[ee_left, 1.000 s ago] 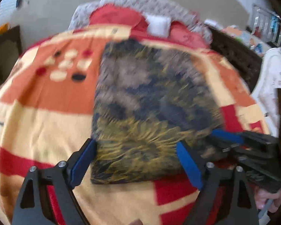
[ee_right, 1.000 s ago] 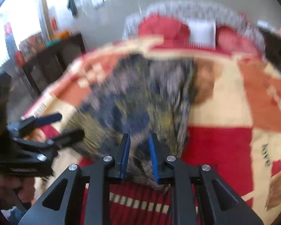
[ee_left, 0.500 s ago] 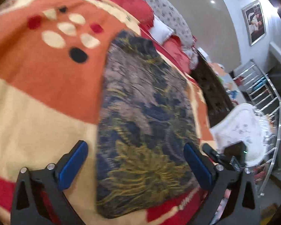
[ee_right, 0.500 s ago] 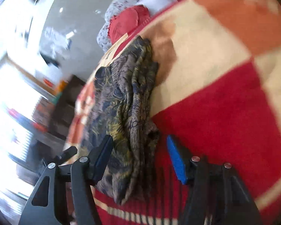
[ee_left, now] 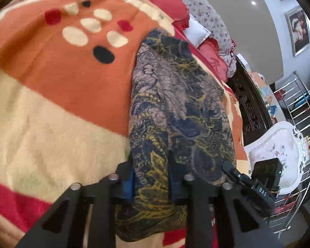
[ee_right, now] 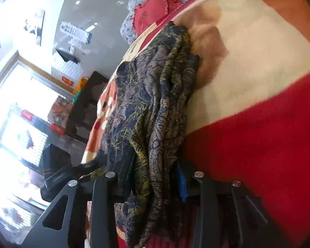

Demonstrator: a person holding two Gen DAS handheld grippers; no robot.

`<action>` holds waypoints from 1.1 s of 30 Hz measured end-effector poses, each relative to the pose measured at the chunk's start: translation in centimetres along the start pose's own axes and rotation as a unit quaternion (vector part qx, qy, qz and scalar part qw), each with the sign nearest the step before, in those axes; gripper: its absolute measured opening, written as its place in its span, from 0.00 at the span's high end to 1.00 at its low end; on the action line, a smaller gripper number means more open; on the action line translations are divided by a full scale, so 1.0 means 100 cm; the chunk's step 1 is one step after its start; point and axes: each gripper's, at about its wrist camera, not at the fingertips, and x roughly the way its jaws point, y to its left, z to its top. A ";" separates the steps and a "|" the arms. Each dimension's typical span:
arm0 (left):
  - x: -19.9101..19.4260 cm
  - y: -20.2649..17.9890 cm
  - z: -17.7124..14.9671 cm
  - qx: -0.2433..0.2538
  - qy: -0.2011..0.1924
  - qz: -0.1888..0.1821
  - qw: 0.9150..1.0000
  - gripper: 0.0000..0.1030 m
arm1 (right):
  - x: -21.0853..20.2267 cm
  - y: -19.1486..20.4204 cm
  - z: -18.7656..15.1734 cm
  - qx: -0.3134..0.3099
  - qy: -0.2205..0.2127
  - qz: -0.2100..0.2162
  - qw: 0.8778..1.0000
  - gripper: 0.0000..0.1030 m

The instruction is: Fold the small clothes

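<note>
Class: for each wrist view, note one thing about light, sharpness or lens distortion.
Left wrist view: evenly lit, patterned garment sharp, blanket bulging from fisheye curvature. Right wrist view: windows at left blown out white, garment sharp, blanket edges softly blurred.

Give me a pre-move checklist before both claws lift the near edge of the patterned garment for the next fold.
1. Left claw shut on the patterned garment: ok, cloth bunched between its fingers.
2. Right claw shut on the garment: ok, several layers pinched.
3. Blanket not caught in either grip: cannot tell, fingertips hidden by cloth.
4. Garment lying flat: not ok, its right side is stacked in ridges.
5. Far edge free of the red pillow: ok, apart.
</note>
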 end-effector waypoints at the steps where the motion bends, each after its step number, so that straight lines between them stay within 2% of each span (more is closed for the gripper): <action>1: -0.004 -0.006 -0.002 0.011 -0.001 0.010 1.000 0.78 | -0.004 0.004 0.000 -0.003 -0.003 -0.006 1.000 0.64; 4: -0.020 -0.015 -0.012 0.022 0.005 0.021 1.000 0.79 | -0.018 0.027 -0.002 -0.034 -0.004 -0.025 0.999 0.65; 6: -0.034 -0.019 -0.023 0.024 0.010 0.010 1.000 0.79 | -0.030 0.050 -0.006 -0.042 0.004 -0.038 0.998 0.65; 9: -0.053 -0.017 -0.049 0.019 0.025 -0.007 0.999 0.79 | -0.049 0.056 -0.015 -0.023 0.025 -0.038 0.999 0.65; 13: -0.049 -0.013 -0.073 0.025 0.037 0.011 0.999 0.77 | -0.056 0.037 -0.039 0.026 0.061 -0.019 0.998 0.64; 15: -0.042 -0.005 -0.079 0.012 0.046 0.014 0.999 0.70 | -0.042 0.011 -0.051 0.060 0.085 -0.029 0.994 0.60; 16: -0.042 -0.005 -0.080 0.012 0.043 0.016 0.999 0.66 | -0.039 -0.001 -0.055 0.087 0.087 -0.021 0.992 0.58; 17: -0.046 -0.005 -0.078 0.013 0.038 0.025 0.999 0.61 | -0.042 -0.012 -0.058 0.125 0.073 0.013 0.989 0.58; 19: -0.056 -0.007 -0.074 0.028 0.022 0.046 0.998 0.58 | -0.050 -0.010 -0.057 0.136 0.072 0.005 0.988 0.57; 22: -0.077 -0.025 -0.068 0.077 -0.031 0.081 0.993 0.52 | -0.073 0.019 -0.049 0.076 0.047 -0.064 0.994 0.57; 23: -0.083 -0.036 -0.067 0.097 -0.050 0.075 0.991 0.47 | -0.081 0.037 -0.045 0.035 0.029 -0.089 0.995 0.57; 24: -0.082 -0.044 -0.066 0.110 -0.055 0.064 0.990 0.46 | -0.088 0.061 -0.043 -0.025 0.010 -0.112 0.993 0.57; 25: -0.079 -0.052 -0.067 0.121 -0.057 0.054 0.990 0.47 | -0.091 0.079 -0.046 -0.072 0.002 -0.124 0.990 0.57; 26: -0.071 -0.061 -0.072 0.135 -0.051 0.040 0.989 0.47 | -0.088 0.107 -0.052 -0.138 -0.002 -0.139 0.981 0.57; 28: -0.054 -0.069 -0.082 0.149 -0.036 0.037 0.988 0.60 | -0.076 0.131 -0.066 -0.204 -0.001 -0.164 0.965 0.57; 29: -0.041 -0.066 -0.090 0.152 -0.020 0.049 0.987 0.65 | -0.067 0.138 -0.077 -0.233 0.002 -0.188 0.954 0.57; 31: -0.021 -0.055 -0.103 0.152 -0.008 0.063 0.986 0.71 | -0.043 0.127 -0.095 -0.241 0.029 -0.224 0.944 0.57; 32: -0.023 -0.053 -0.108 0.164 -0.031 0.058 0.984 0.71 | -0.032 0.117 -0.101 -0.238 0.050 -0.234 0.941 0.58; 33: -0.023 -0.053 -0.109 0.171 -0.032 0.059 0.983 0.71 | -0.024 0.104 -0.109 -0.240 0.057 -0.242 0.938 0.58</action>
